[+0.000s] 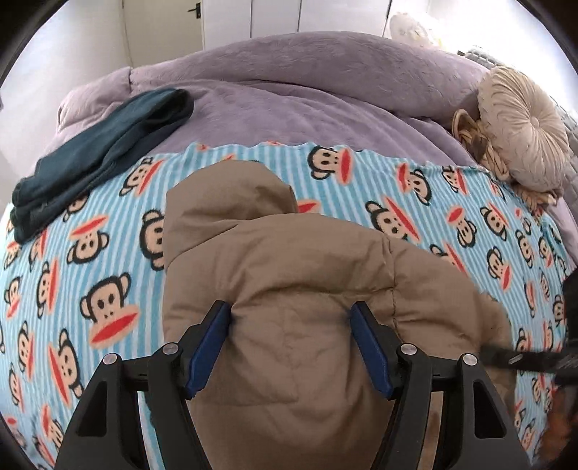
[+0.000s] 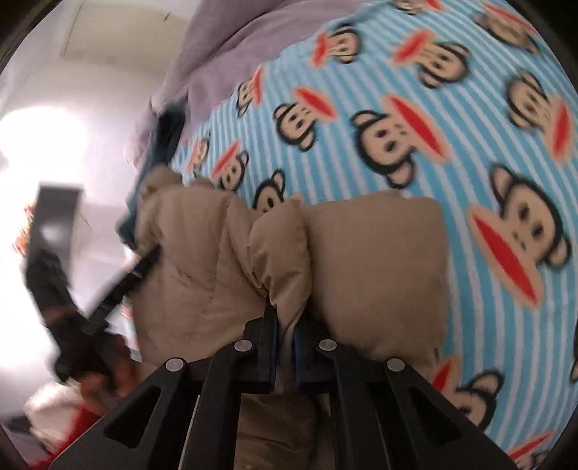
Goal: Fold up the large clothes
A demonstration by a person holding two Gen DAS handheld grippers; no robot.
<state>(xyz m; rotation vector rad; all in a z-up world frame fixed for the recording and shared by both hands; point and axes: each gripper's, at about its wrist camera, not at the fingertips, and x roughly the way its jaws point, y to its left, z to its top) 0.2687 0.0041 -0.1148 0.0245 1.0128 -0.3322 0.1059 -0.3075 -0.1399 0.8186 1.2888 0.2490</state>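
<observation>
A tan padded jacket (image 1: 289,274) lies on a blue striped monkey-print blanket (image 1: 90,274), hood pointing away. My left gripper (image 1: 290,318) is open, its blue-padded fingers (image 1: 213,343) spread over the jacket's bulk, not closed on it. In the right wrist view my right gripper (image 2: 285,318) is shut on a puffy fold of the jacket (image 2: 281,253). The blanket (image 2: 433,108) spreads behind it. The other gripper (image 2: 119,282) shows blurred at the left, against the jacket's edge. The right gripper's black tip (image 1: 523,359) shows at the right edge in the left wrist view.
A folded dark teal garment (image 1: 101,152) lies at the blanket's far left. A purple duvet (image 1: 307,83) covers the bed behind. A round beige cushion (image 1: 520,126) and a woven item (image 1: 469,133) sit at the far right. White wardrobe doors (image 1: 253,18) stand beyond the bed.
</observation>
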